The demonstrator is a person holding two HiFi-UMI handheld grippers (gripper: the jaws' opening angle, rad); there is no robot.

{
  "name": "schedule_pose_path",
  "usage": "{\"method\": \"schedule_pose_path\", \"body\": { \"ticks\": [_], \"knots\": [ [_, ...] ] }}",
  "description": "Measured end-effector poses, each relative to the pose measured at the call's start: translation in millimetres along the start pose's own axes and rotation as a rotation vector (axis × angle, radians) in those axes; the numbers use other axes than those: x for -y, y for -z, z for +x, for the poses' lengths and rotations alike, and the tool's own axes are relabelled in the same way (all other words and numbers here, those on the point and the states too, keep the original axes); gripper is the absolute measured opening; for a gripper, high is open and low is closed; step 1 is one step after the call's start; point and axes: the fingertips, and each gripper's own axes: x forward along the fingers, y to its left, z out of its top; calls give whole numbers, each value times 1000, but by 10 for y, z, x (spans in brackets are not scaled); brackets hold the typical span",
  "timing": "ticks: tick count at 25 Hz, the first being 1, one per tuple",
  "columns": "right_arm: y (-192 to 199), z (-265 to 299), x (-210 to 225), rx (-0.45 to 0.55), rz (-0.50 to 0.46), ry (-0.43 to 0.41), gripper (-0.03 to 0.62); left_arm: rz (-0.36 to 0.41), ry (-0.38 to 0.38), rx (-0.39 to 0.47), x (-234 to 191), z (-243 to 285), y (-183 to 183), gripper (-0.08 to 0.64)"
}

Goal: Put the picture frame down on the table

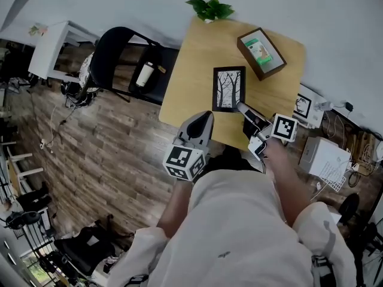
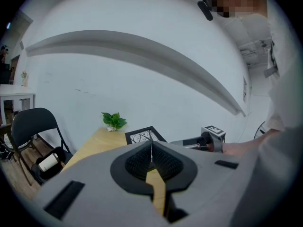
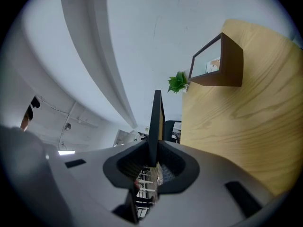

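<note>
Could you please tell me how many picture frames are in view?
2: a black frame gripped by the right tool, and a brown frame near the table's far corner.

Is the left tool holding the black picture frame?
No, the left tool is shut and empty; the right tool clamps the picture frame by its edge.

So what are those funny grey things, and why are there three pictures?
A person holds a squeeze tool, called a gripper, in each hand. One picture comes from a camera on the person's head, looking down. The other two come from cameras riding on each gripper. On the wooden table sit a brown box and a little plant. The right gripper pinches a black picture frame by its edge. The left gripper is shut and empty.
</note>
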Motion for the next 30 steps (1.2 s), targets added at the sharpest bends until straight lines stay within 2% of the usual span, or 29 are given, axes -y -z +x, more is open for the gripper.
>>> {"method": "schedule_pose_path", "body": {
  "ticks": [8,14,17,22,30],
  "knots": [
    [-109,101,264,-12,25,25,71,4,4,-18,-114,186,-58,8],
    [-61,167,490,-9,26,82,71,15,44,-51,-230,249,-25,8],
    [-51,225,553,-9,4,82,71,20,67,-66,-297,277,-16,8],
    [-24,215,839,-3,7,172,71,16,96,-92,-393,370,59,8],
    [28,235,1145,-2,-3,239,71,12,141,-117,-406,488,163,8]
  ]
}}
